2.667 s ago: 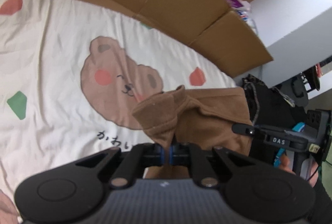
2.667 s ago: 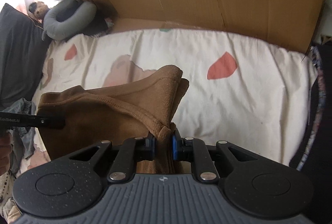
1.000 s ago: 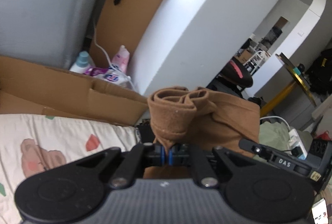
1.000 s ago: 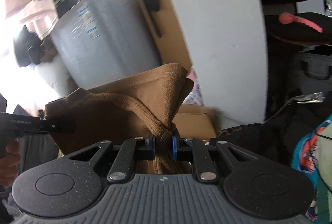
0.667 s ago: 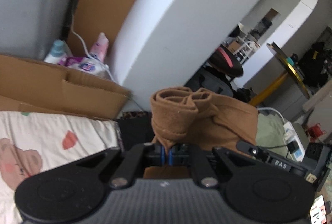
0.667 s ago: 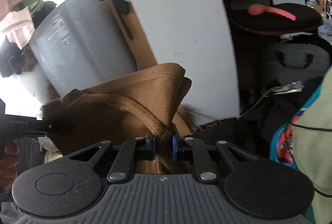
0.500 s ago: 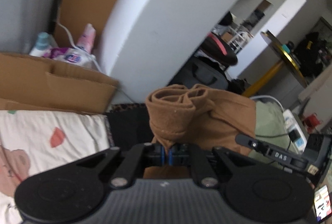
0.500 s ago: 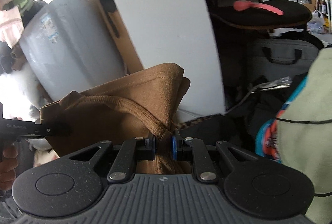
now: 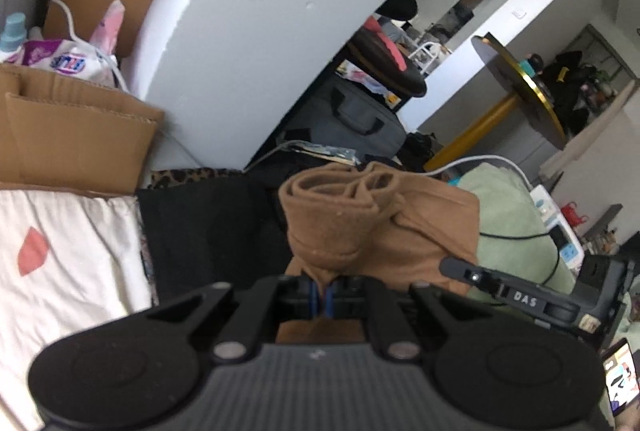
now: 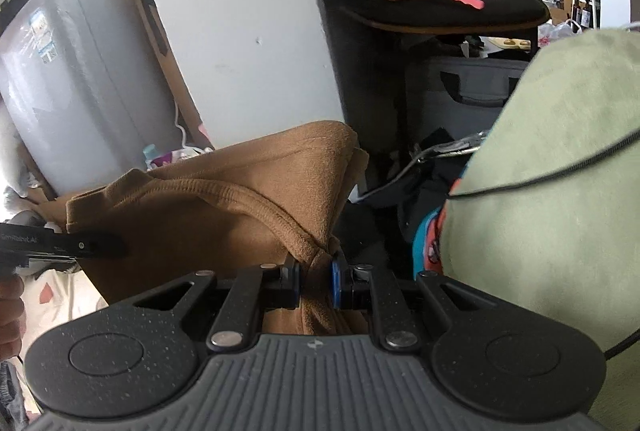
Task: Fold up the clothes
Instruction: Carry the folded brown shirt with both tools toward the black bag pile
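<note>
A folded brown garment [image 9: 360, 223] hangs in the air between both grippers. My left gripper [image 9: 320, 301] is shut on one bunched corner of it. My right gripper [image 10: 315, 285] is shut on the other corner, where the ribbed hem [image 10: 240, 197] gathers between its blue pads. In the left wrist view the right gripper's body [image 9: 524, 297] shows just right of the garment. In the right wrist view the left gripper's body [image 10: 60, 243] pokes in from the left, held by a hand [image 10: 10, 301]. The garment's lower part is hidden behind the gripper bodies.
A pale green garment [image 10: 560, 191] is heaped at the right, over a black cable. Dark clothes [image 9: 208, 227] lie beside the cream printed sheet [image 9: 68, 263]. A cardboard box [image 9: 72, 143], a white wall panel [image 9: 260, 11], a grey bag [image 9: 352, 119] and a black chair [image 10: 440, 7] stand behind.
Both grippers have swung right and sunk with the brown garment, away from the printed sheet. The green heap and dark clothes have come closer. Both grips are unchanged.
</note>
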{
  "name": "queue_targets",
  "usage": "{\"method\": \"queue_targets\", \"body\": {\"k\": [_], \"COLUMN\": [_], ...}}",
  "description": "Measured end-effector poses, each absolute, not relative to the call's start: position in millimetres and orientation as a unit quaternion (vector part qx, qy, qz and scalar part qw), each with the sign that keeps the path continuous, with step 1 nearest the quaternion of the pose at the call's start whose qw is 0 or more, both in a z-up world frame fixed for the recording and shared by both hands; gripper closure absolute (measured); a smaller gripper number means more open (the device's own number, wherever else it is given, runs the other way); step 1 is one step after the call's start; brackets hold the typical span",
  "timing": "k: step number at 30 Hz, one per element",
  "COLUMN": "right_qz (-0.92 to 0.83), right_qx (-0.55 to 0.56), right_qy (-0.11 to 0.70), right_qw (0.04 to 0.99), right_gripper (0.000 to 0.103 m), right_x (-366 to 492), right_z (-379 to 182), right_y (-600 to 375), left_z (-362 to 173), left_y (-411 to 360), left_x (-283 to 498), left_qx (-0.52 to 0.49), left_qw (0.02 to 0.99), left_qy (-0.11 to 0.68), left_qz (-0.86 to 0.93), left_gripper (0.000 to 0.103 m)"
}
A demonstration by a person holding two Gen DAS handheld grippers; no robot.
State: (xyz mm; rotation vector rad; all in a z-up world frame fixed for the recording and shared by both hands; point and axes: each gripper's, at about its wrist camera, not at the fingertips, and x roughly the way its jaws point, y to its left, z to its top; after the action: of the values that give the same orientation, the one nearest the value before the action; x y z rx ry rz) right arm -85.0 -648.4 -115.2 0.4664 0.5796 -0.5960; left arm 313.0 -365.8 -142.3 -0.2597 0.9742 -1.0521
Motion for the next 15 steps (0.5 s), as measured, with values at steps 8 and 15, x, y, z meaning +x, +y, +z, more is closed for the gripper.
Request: {"method": "queue_targets", "body": {"k": [8,15], "right_qz": [-0.27,-0.274], "right_qx": [0.228,0.225], "right_qy": [0.282,0.295], "right_qw": [0.892,0.887], "right_gripper": [0.089,0.089], "right_x": [-78.9,-63.9], "right_z": [-121.0,-136.0], "right_y": [-648.6,-659.2], "left_z": [-158.9,-174.1], "left_y": [-365.8,-373.6], "left_x": [320.3,336.9], "left_qx": [-0.142,-0.14], "left_qw": [0.741,0.745], "left_qy": [0.448,0.452], "left_qz": [-0.48,-0.47], "left_gripper": [0.099,0.099]}}
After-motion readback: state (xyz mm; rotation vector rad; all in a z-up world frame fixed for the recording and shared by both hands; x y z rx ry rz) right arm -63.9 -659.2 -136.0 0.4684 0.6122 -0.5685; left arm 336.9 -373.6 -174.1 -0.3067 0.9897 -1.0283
